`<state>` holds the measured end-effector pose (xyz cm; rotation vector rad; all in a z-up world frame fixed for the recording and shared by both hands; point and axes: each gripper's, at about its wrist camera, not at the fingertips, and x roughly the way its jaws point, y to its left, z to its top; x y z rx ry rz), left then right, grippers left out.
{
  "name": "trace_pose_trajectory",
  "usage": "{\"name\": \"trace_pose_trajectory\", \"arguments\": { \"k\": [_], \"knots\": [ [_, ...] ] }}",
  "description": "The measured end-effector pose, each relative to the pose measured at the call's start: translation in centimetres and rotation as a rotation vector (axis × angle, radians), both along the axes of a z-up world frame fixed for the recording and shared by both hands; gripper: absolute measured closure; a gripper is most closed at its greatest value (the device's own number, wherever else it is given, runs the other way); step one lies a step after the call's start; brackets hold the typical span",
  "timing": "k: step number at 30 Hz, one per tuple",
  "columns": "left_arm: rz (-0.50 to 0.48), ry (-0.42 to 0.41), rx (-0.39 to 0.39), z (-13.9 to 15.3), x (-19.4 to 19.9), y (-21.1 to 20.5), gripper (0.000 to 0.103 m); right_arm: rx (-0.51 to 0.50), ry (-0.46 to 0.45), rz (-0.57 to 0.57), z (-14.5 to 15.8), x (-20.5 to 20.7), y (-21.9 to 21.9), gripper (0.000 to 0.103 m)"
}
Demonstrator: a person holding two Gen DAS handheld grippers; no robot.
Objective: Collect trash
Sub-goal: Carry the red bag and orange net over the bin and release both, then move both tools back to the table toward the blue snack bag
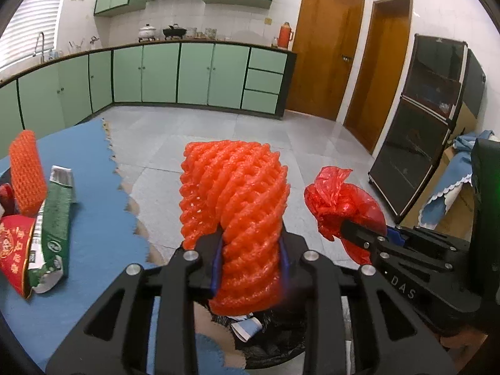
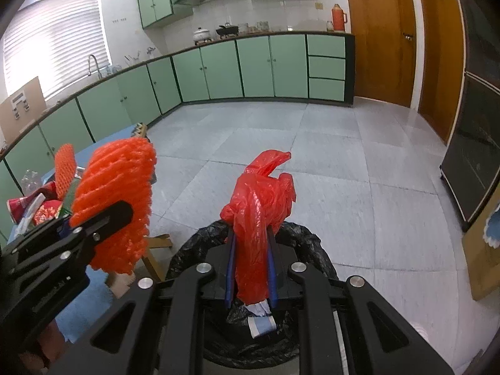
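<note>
My left gripper is shut on an orange foam fruit net and holds it above a bin lined with a black bag. My right gripper is shut on a crumpled red plastic bag above the same bin. Each gripper shows in the other's view: the right one with the red bag on the right, the left one with the foam net on the left. Paper scraps lie in the bin.
A table with a blue cloth stands to the left and carries a second orange foam net, a green wrapper and a red paper cup. Grey tiled floor, green cabinets and a dark cabinet lie beyond.
</note>
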<state>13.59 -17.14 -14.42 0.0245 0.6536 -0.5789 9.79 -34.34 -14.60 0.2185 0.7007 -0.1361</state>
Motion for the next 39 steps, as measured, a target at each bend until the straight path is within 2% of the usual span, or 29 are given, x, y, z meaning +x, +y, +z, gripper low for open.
{"name": "trace_pose_trajectory", "arguments": {
  "k": [1,3,5,8,12,21,28,30,35,39],
  "knots": [
    [-0.004,0.004,0.001,-0.1,0.0,-0.2,0.069,-0.001,0.005,-0.002,-0.1,0.0,0.1,0.082],
    [-0.004,0.002,-0.004,0.0,-0.2,-0.5,0.058,0.004,0.006,-0.013,-0.3,-0.1,-0.4,0.081],
    [-0.006,-0.005,-0.009,0.1,-0.2,-0.5,0.054,0.008,0.008,-0.025,-0.4,-0.2,-0.8,0.073],
    [-0.009,0.0,-0.021,0.3,-0.3,-0.5,0.051,0.014,0.004,-0.045,-0.3,-0.4,-1.4,0.07],
    [-0.012,0.003,-0.051,0.7,-0.5,-0.4,0.036,0.015,-0.007,-0.069,0.0,-0.5,-2.0,0.066],
    [0.017,-0.028,-0.067,2.3,-0.4,1.2,0.034,0.009,-0.037,-0.086,1.1,-1.1,-2.2,0.066],
    [0.118,-0.07,-0.041,4.0,-0.4,6.0,0.026,0.012,-0.068,-0.058,2.3,-0.9,-0.9,0.058],
    [0.164,-0.083,-0.031,4.4,-0.7,8.0,0.023,0.011,-0.084,-0.037,2.8,-0.7,0.2,0.053],
    [0.286,-0.115,0.01,5.4,-1.6,12.6,0.02,0.015,-0.128,0.03,4.1,0.0,3.8,0.032],
    [0.391,-0.127,0.042,5.8,-2.7,16.9,0.019,0.001,-0.166,0.105,4.9,0.8,7.6,0.022]
  ]
}}
